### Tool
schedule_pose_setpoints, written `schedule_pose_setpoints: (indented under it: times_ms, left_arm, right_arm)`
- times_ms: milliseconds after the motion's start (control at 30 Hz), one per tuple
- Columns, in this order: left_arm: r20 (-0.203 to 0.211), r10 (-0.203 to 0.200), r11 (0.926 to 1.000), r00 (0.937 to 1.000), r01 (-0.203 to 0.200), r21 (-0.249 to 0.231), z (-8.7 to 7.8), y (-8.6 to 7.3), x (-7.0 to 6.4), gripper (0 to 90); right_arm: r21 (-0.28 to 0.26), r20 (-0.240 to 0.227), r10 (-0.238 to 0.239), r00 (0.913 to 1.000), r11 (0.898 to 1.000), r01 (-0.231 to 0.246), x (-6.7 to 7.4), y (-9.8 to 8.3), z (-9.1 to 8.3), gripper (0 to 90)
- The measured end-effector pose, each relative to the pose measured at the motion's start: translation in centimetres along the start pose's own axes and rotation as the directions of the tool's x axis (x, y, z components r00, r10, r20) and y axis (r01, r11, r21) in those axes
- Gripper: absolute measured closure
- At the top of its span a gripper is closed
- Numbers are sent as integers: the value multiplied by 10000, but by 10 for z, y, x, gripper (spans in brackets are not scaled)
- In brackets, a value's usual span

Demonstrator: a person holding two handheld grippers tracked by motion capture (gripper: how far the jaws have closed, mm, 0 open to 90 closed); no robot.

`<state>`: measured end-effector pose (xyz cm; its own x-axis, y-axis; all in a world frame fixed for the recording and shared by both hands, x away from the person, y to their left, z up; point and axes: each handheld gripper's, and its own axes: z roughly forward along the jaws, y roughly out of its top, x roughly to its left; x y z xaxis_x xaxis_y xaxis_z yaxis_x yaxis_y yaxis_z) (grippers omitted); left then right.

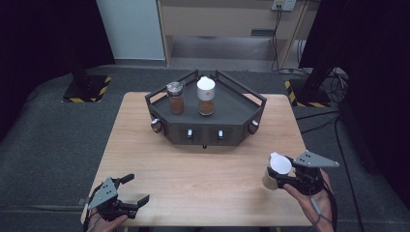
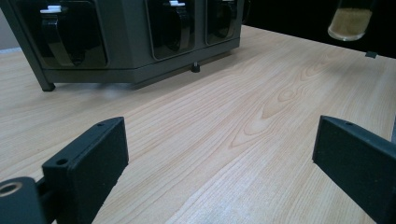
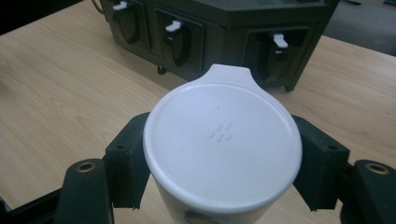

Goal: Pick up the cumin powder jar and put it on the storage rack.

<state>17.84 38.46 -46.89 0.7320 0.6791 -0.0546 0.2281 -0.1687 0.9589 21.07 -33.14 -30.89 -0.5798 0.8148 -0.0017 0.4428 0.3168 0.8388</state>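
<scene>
Pale wood table (image 1: 203,169) stretching out under me, dark floor all round. My left tool (image 1: 126,192) is idling at the near left corner, spread wide and gripping nothing, leaving the middle free. Ahead, the dark rack (image 1: 232,113) is carrying two spice jars (image 1: 176,97) upright on its deck. At the right, my right tool (image 1: 280,175) is clamping the white-lidded jar (image 1: 277,170) by its sides, clear of the wood, probably so it's travelling upright toward the rack.
</scene>
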Motion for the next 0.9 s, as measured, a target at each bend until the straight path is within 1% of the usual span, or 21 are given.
schedule_pose_setpoints:
  times_ms: [233,300,433,633,800,900]
  left_arm:
    - [16,9,10000,10000,-9,5,0,0,0,22]
    - [18,6,10000,10000,-6,2,0,0,0,22]
    - [27,7,10000,10000,-7,6,0,0,0,22]
    - [34,3,10000,10000,-3,16,1,0,0,22]
    - [39,-4,10000,10000,3,23,1,0,0,23]
    - [40,2,10000,10000,-2,6,0,0,0,23]
  right_arm:
    - [124,-329,-200,9993,9997,204,0,34,4,308]
    - [160,-483,-141,9987,9998,149,-2,44,7,308]
    - [263,-617,-192,9979,9994,208,-4,61,11,308]
    - [415,-579,-261,9980,9987,285,-1,90,18,308]
    - [376,-557,-428,9975,9983,450,4,113,23,308]
    - [383,-567,-444,9974,9982,466,5,125,27,308]
